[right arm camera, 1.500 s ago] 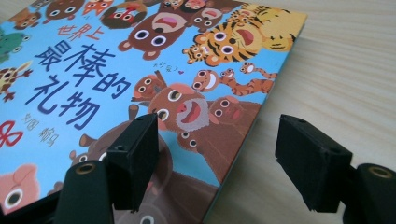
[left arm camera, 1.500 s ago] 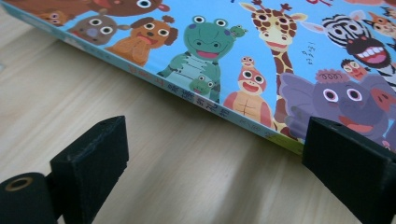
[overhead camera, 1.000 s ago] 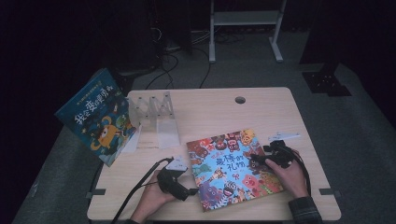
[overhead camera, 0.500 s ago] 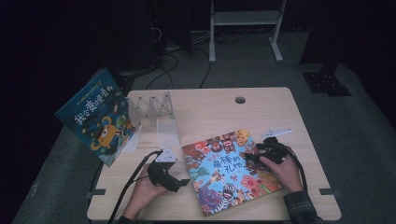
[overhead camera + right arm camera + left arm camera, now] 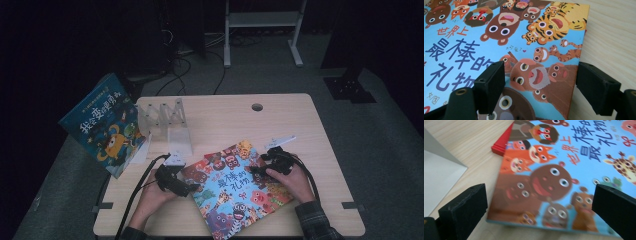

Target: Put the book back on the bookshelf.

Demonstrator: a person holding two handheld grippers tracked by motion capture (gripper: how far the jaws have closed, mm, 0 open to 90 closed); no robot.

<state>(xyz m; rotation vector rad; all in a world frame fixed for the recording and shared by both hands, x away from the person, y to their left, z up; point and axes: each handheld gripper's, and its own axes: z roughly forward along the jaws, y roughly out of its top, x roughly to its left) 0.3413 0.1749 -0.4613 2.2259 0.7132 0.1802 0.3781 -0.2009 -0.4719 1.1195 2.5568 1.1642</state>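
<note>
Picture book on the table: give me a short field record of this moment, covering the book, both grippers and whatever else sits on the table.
book in hand: picture book with cartoon animals on a blue cover, lying flat and skewed on the table
left gripper: left gripper at the book's left edge, jaws wide apart, edge between them, pads not pressing
right gripper: right gripper over the book's right side, jaws open, nothing gripped
second book: blue book leaning at the table's left edge
rack: clear book rack standing beside it

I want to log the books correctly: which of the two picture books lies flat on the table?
The animal-cover book, lying flat between both tools. The other, the dark blue book, stands tilted at the table's left edge.
</note>
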